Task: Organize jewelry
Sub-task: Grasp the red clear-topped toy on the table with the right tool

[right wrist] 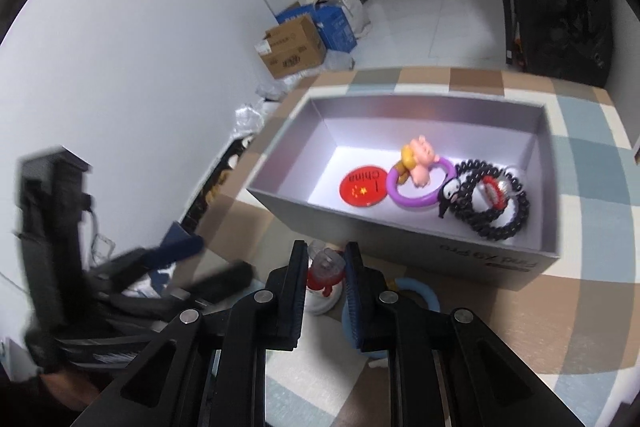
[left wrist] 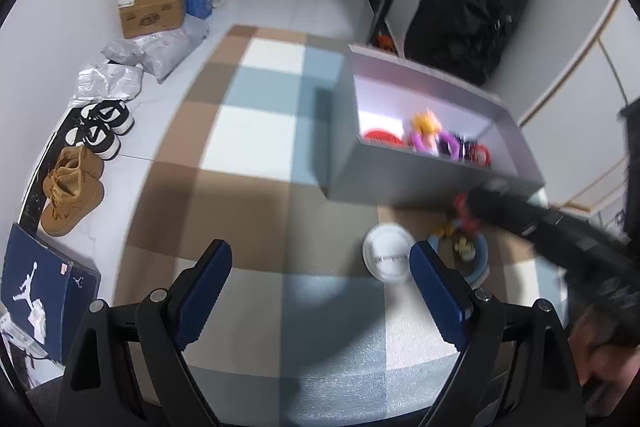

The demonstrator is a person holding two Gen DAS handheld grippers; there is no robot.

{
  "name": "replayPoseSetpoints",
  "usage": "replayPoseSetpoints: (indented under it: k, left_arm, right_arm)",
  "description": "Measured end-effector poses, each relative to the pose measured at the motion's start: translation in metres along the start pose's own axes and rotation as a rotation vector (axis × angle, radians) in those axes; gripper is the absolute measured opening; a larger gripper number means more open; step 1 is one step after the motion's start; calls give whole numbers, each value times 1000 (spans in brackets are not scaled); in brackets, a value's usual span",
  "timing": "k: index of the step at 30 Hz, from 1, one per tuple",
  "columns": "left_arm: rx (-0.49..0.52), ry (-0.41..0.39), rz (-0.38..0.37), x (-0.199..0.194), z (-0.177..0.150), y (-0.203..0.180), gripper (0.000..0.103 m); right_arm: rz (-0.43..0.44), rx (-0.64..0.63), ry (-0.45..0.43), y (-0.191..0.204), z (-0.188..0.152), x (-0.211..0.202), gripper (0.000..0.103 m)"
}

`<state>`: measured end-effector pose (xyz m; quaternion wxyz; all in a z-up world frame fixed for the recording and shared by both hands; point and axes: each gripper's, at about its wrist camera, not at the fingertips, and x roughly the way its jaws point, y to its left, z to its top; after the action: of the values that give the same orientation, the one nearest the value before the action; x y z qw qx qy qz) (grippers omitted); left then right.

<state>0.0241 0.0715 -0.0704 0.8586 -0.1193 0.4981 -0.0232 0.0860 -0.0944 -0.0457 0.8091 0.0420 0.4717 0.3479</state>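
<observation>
In the right wrist view my right gripper (right wrist: 326, 255) is shut on a small red and clear charm (right wrist: 327, 267), held just in front of the grey box (right wrist: 400, 235). Inside the box lie a red China badge (right wrist: 364, 187), a purple ring (right wrist: 420, 201) with a pink and yellow figure (right wrist: 418, 155), and a black bead bracelet (right wrist: 496, 215). A white round piece (right wrist: 320, 303) and a blue ring (right wrist: 424, 291) rest on the mat below the grip. My left gripper (left wrist: 322, 267) is open and holds nothing, left of the white round piece (left wrist: 386, 255). The same red charm (left wrist: 463, 205) shows there too.
The checked floor mat (left wrist: 240, 187) carries the grey box (left wrist: 400, 183). Shoes (left wrist: 72, 195), cardboard and blue boxes (left wrist: 154, 5) and plastic bags line the left wall. A large black bag (left wrist: 472, 11) stands behind the box. A person's hand shows at the lower right.
</observation>
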Motion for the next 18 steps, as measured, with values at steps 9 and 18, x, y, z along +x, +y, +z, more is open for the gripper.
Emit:
replayPoseSetpoints:
  k: [9, 18]
  left_arm:
    - [58, 34, 11, 10, -8, -21, 87]
    - [147, 21, 112, 19, -11, -40, 86]
  right_arm:
    - [22, 26, -74, -9, -1, -39, 17]
    - [28, 91, -138, -28, 0, -69, 17]
